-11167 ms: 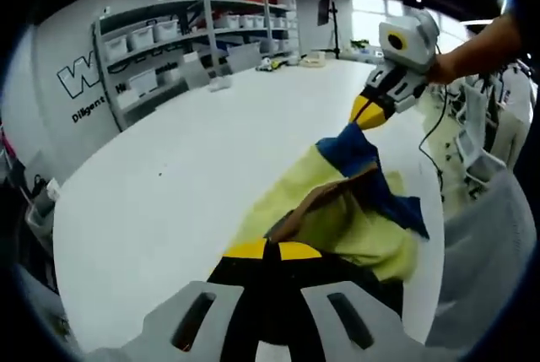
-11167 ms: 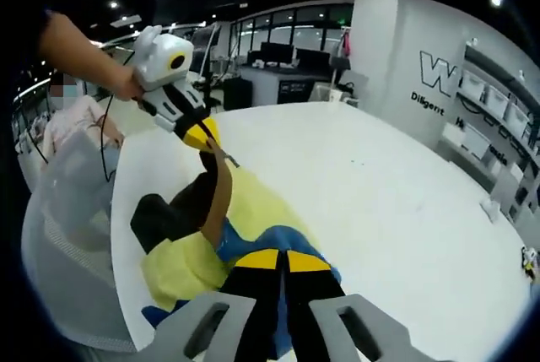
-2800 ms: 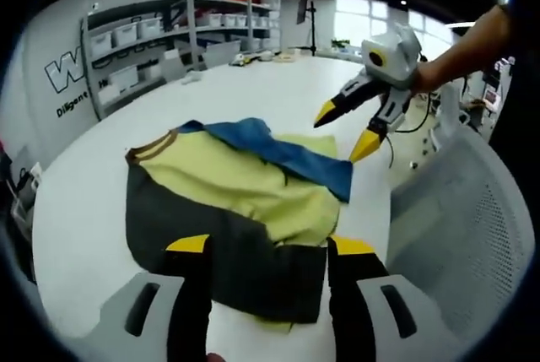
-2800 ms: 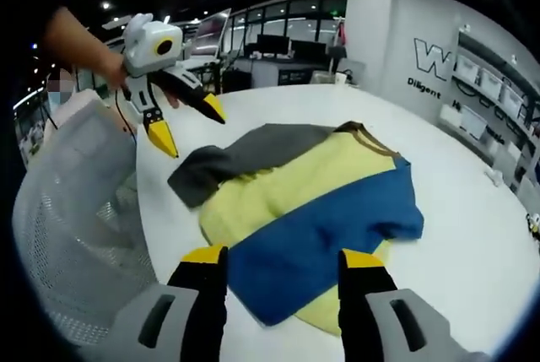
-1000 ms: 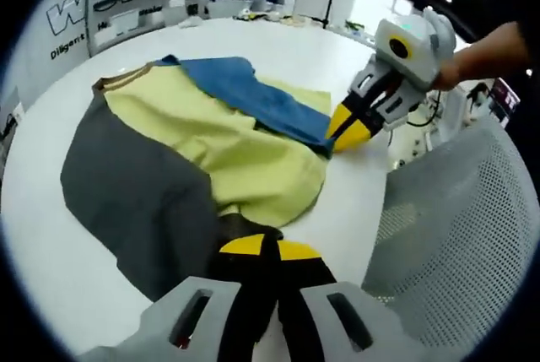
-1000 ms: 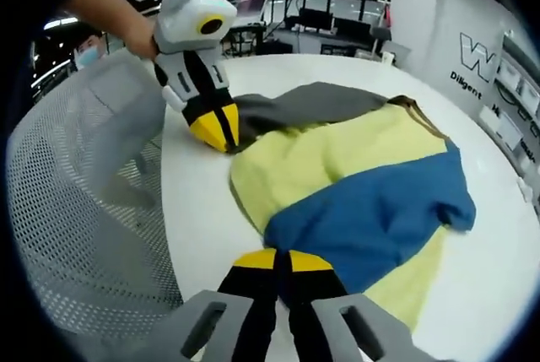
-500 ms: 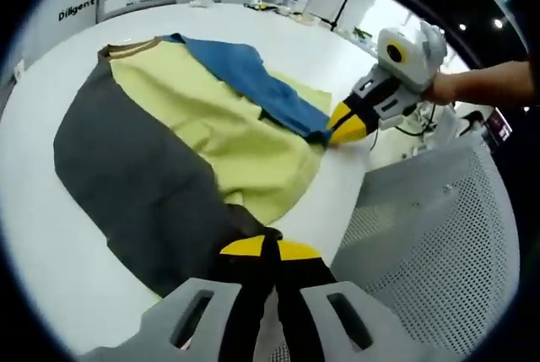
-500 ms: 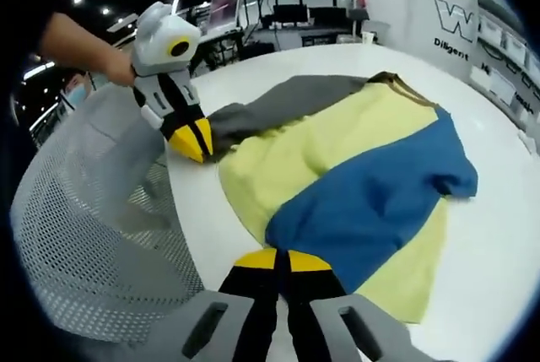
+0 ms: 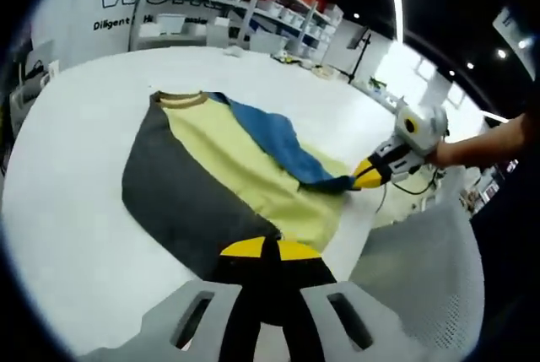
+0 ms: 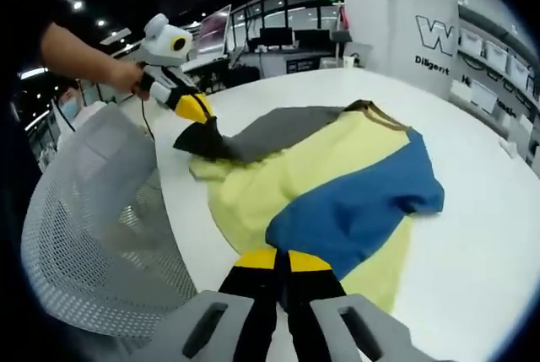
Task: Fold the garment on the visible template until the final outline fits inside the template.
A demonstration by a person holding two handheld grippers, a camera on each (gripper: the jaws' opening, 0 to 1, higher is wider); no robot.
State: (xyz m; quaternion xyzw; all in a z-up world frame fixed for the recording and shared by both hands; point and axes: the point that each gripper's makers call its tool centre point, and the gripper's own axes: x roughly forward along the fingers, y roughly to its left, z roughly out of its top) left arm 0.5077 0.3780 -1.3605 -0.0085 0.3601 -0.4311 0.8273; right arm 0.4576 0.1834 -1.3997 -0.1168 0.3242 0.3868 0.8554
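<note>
Garment [image 9: 224, 168] is lying spread on the white table [image 9: 67, 210], hem at the near edge by the mesh chair [image 10: 93, 244]. Left gripper [image 9: 263, 248] is pinching the grey hem corner, jaws pressed together; right gripper [image 10: 274, 258] is pinching the blue corner. Both are lifting slightly. Judgement: keep both corners level and taut, then carry the hem toward the collar [image 9: 181, 99].

My left gripper [image 9: 265, 249] rises from the bottom centre of its own view, yellow-tipped jaws pressed together on cloth. My right gripper [image 10: 281, 259] does likewise, and at the upper left my hand [image 10: 131, 78] holds the left one, jaws closed.
</note>
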